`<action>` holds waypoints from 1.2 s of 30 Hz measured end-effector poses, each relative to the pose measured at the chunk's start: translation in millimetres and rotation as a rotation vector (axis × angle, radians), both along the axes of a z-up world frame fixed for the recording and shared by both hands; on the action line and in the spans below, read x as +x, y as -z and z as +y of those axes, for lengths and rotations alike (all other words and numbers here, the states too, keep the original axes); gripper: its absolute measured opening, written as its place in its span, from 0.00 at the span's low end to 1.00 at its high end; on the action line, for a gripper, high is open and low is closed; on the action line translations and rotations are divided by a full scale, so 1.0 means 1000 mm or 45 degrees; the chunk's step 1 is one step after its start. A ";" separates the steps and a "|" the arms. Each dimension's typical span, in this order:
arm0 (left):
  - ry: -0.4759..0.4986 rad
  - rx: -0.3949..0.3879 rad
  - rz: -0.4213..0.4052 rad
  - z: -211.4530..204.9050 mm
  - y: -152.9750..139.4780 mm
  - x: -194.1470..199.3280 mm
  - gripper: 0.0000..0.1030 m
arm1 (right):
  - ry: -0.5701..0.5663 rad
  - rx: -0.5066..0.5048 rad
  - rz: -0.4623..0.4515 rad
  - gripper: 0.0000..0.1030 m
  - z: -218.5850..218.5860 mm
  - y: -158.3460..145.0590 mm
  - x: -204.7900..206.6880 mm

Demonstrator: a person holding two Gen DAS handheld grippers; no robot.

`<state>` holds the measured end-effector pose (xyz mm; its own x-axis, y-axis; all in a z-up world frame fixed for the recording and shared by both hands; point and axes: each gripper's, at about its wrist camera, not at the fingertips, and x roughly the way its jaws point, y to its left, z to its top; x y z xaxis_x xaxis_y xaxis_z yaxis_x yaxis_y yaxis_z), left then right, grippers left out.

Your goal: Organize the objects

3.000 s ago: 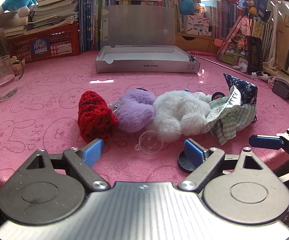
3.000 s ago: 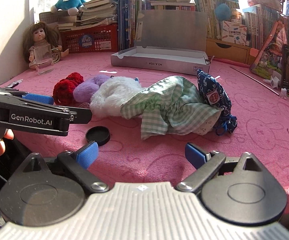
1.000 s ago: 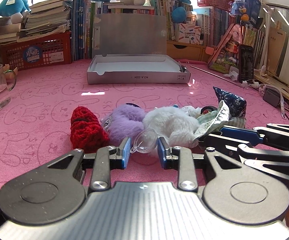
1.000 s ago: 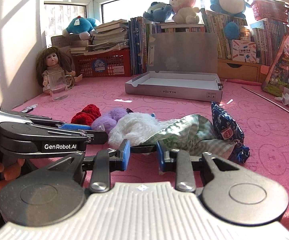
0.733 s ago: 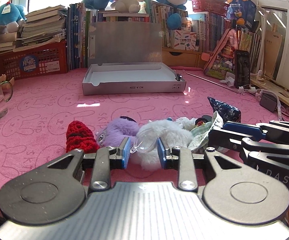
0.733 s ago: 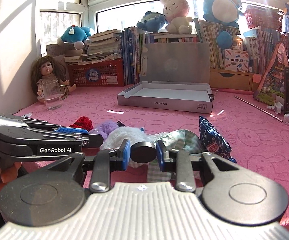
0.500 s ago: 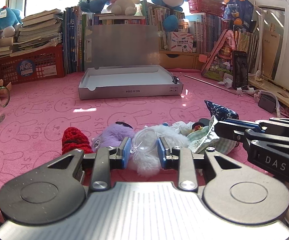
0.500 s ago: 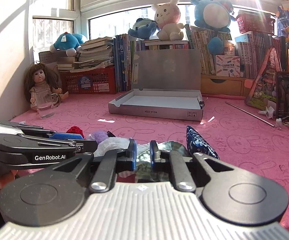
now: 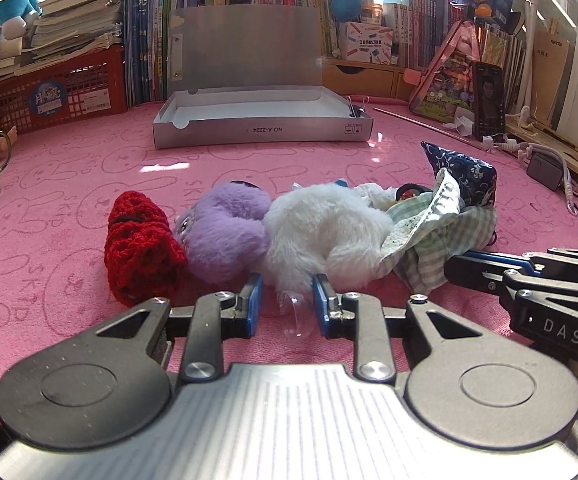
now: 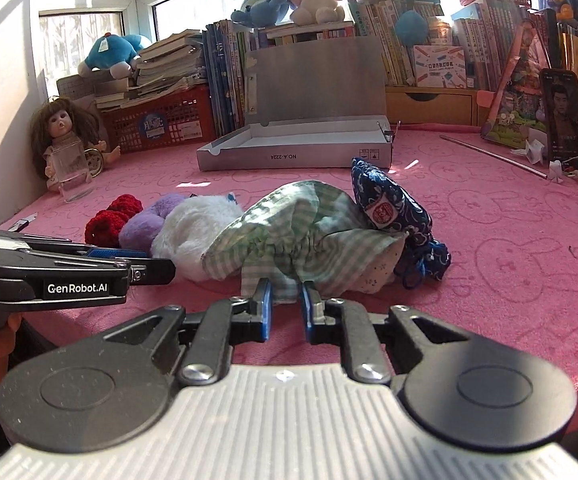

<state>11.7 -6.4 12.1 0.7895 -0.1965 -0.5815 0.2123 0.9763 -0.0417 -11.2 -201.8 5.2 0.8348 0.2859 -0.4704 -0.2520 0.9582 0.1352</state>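
Sitting between left gripper (image 9: 287, 300) pads: clear cup (image 9: 293, 314)

A clear plastic dome (image 9: 289, 312) sits between the blue pads of my left hand-held gripper (image 9: 287, 304). Beyond it, in a touching row on the pink desk (image 9: 69, 200): red knit piece (image 9: 139, 254), purple plush (image 9: 225, 232), white plush (image 9: 325, 232), green checked pouch (image 10: 301, 236), navy patterned pouch (image 10: 389, 204).

Bright window backlight, upper glare, sharp focus, fisheye bending at edges
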 end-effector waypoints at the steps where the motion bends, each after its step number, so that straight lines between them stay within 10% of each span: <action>1: 0.002 0.003 -0.003 0.000 0.000 -0.001 0.31 | 0.003 0.003 -0.007 0.23 -0.002 -0.001 0.000; 28: 0.001 0.090 -0.044 -0.003 0.015 -0.008 0.53 | 0.092 -0.108 -0.112 0.90 0.001 -0.004 0.011; 36: 0.008 0.083 -0.027 -0.003 0.012 -0.005 0.49 | 0.086 -0.165 -0.116 0.91 0.010 -0.005 0.025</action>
<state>6.3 -9.8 -0.3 0.8007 -0.1638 -0.5762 0.2184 0.9755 0.0263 14.1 -191.5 10.1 0.8910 0.1694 -0.4211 -0.1920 0.9813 -0.0113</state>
